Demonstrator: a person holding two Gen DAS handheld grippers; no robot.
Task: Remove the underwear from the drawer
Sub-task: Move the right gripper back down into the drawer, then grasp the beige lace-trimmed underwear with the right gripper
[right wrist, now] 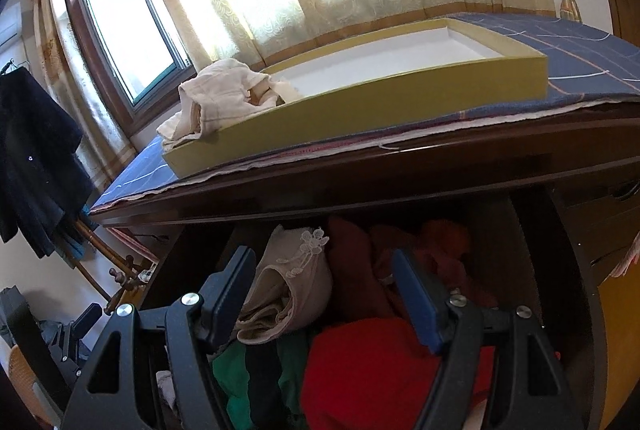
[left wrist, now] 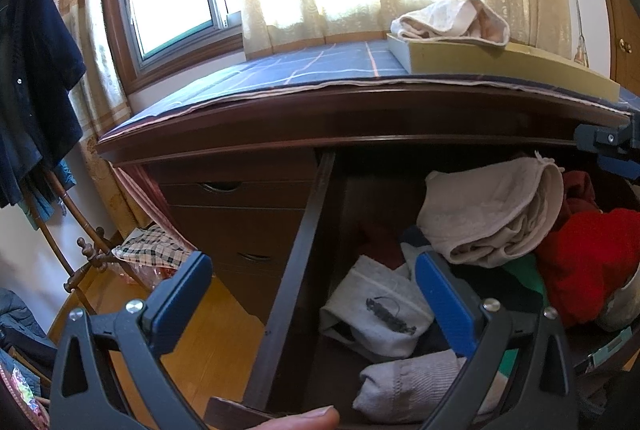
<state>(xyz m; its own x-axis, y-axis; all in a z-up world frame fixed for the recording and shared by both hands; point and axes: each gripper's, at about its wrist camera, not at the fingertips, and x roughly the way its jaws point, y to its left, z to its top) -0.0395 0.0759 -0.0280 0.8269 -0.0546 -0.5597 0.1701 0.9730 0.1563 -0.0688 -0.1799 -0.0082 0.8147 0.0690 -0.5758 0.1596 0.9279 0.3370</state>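
Open drawer (left wrist: 298,230) of a dark wooden dresser, seen along both hand-held grippers. The right gripper (right wrist: 324,294) hangs over the drawer with its jaws spread wide and nothing pressed between the blue pads; a folded beige undergarment (right wrist: 294,290) with a small lace trim at its upper edge lies in the gap, nearer the left-hand finger, and whether that finger touches it cannot be told. Below and to the right of it lie a bright red garment (right wrist: 372,378) and a green one (right wrist: 236,378), with darker red cloth further back. The left gripper (left wrist: 316,294) likewise stands open and empty, straddling the drawer's left side wall: one finger is outside over the wooden floor, the other inside above the clothes. In this view the beige undergarment (left wrist: 492,214) appears as a pale, loosely rolled bundle resting on top of the pile, up and to the right of the inner finger and apart from it. Grey folded pieces (left wrist: 380,314) lie lower in the drawer. A fingertip (left wrist: 308,418) rests at the drawer's front edge. On the dresser top, a shallow yellow box (right wrist: 360,110) on a blue checked cloth (left wrist: 280,70) holds another pale undergarment (right wrist: 224,94) at its left end.
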